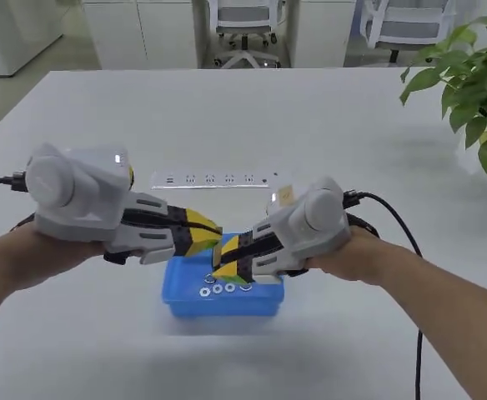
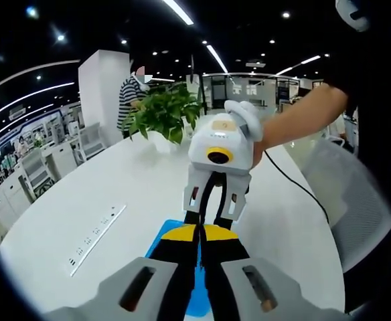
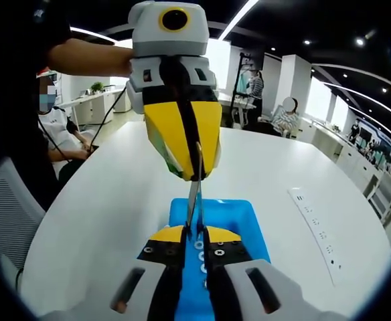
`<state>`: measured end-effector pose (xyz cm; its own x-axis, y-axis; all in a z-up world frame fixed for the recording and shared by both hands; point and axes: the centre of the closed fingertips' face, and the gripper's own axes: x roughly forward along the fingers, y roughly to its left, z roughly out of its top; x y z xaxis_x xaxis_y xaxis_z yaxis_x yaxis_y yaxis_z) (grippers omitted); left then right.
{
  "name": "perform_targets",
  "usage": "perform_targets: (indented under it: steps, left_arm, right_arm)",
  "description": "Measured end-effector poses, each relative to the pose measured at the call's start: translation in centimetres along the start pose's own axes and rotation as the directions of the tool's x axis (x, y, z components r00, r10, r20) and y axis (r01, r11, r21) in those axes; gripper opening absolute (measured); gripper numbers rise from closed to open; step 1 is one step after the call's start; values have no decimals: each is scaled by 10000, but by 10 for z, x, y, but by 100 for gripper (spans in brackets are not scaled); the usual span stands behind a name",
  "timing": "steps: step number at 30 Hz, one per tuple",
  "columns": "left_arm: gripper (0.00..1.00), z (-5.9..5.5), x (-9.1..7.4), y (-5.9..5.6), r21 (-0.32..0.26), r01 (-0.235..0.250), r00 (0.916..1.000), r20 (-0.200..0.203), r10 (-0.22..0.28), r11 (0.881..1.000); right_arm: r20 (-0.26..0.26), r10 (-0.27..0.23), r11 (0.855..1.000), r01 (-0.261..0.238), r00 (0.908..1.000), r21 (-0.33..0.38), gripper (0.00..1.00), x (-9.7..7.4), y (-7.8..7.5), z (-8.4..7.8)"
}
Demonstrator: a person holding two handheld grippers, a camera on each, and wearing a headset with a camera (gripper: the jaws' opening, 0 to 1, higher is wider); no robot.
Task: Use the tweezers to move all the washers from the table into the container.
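Note:
A blue container [image 1: 227,307] sits on the white table, with several small metal washers [image 1: 218,288] in a row inside it. Both grippers meet tip to tip just above it. In the right gripper view the thin tweezers [image 3: 195,197] run down from the left gripper [image 3: 197,175] into the yellow tips of my right gripper [image 3: 194,235], above the washers [image 3: 201,256] and the container [image 3: 239,215]. The left gripper [image 1: 214,233] is shut on the tweezers' upper end. My right gripper [image 1: 223,265] looks shut on their lower part. The tweezers' points are hidden.
A white power strip [image 1: 218,178] lies behind the container. A potted plant [image 1: 473,83] stands at the table's right edge. A black cable [image 1: 402,237] trails from the right gripper. Office chairs [image 1: 243,25] stand beyond the table's far edge.

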<state>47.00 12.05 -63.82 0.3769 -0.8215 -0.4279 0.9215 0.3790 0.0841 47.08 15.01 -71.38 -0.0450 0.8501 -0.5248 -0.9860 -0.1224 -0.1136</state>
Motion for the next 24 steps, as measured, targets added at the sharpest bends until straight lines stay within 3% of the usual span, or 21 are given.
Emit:
perform_targets:
  steps: [14, 24]
  left_arm:
    - [4, 15, 0, -12, 187, 333, 9993, 171, -336, 9993]
    - [4, 25, -2, -24, 319, 612, 9975, 336, -623, 9976]
  right_arm:
    - [-75, -189, 9998, 189, 9998, -87, 14, -14, 6, 6]
    - [81, 11, 9996, -9, 10000, -272, 14, -19, 19, 14]
